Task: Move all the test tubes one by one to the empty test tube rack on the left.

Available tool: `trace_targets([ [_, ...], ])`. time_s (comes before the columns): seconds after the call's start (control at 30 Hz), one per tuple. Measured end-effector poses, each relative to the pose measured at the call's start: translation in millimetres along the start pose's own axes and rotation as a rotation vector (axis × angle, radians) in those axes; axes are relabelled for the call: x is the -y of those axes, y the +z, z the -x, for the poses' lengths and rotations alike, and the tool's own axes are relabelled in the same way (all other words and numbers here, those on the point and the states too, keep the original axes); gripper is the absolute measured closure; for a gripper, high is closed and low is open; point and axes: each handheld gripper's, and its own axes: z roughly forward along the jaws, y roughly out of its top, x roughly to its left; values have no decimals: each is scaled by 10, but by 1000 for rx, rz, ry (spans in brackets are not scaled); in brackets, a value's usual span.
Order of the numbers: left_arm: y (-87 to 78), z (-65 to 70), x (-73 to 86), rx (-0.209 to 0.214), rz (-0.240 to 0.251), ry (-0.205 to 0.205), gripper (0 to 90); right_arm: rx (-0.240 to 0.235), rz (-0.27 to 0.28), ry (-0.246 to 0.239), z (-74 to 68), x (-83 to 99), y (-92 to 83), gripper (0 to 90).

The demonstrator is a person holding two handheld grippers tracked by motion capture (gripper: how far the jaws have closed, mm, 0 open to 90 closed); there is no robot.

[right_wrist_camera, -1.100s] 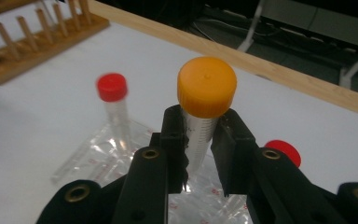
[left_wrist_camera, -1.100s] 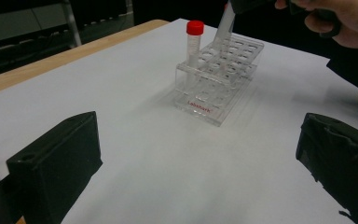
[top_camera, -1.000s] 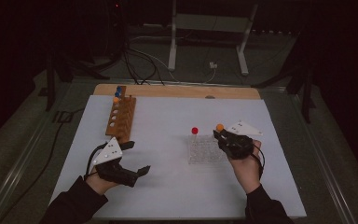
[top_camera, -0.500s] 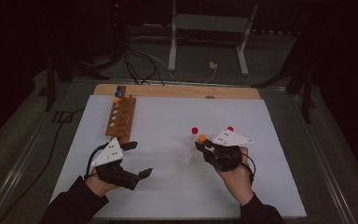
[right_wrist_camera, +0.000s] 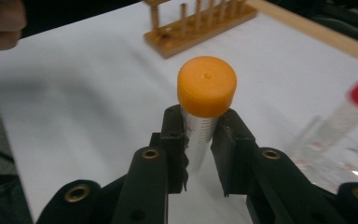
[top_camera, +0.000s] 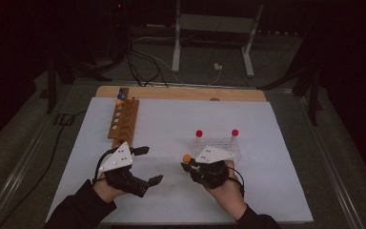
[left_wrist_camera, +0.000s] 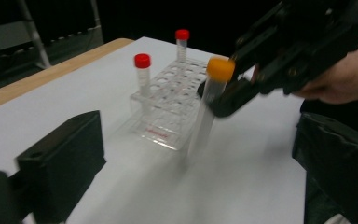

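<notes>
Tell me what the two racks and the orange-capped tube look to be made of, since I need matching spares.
The rack with round holes looks like plain brown wood, matte. The other rack looks like clear, glossy plastic: the table shows through it. The orange-capped tube has a see-through body with printed marks, probably plastic, and an opaque, smooth cap.

On the table point(top_camera: 276, 191) a wooden rack point(top_camera: 124, 121) stands at the back left, a clear rack point(top_camera: 219, 145) sits right of centre with two capped tubes point(top_camera: 198, 136) upright in its far row, and the right gripper point(top_camera: 190, 166) holds a tube point(right_wrist_camera: 198, 140) just left of it
</notes>
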Motion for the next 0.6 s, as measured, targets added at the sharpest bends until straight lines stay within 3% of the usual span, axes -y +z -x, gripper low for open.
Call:
trace_targets([
  [0.2, 118, 51, -30, 14, -10, 0, 82, -40, -26, -19, -113, 24, 85, 747],
  [0.27, 156, 60, -32, 15, -6, 2, 179, -54, -33, -22, -139, 34, 106, 747],
  [0.4, 218, 84, -42, 44, 0, 9, 267, -68, -41, -26, -174, 46, 128, 747],
  [0.6, 281, 86, -62, 49, 6, 5, 413, -78, -42, -21, -183, 47, 136, 746],
])
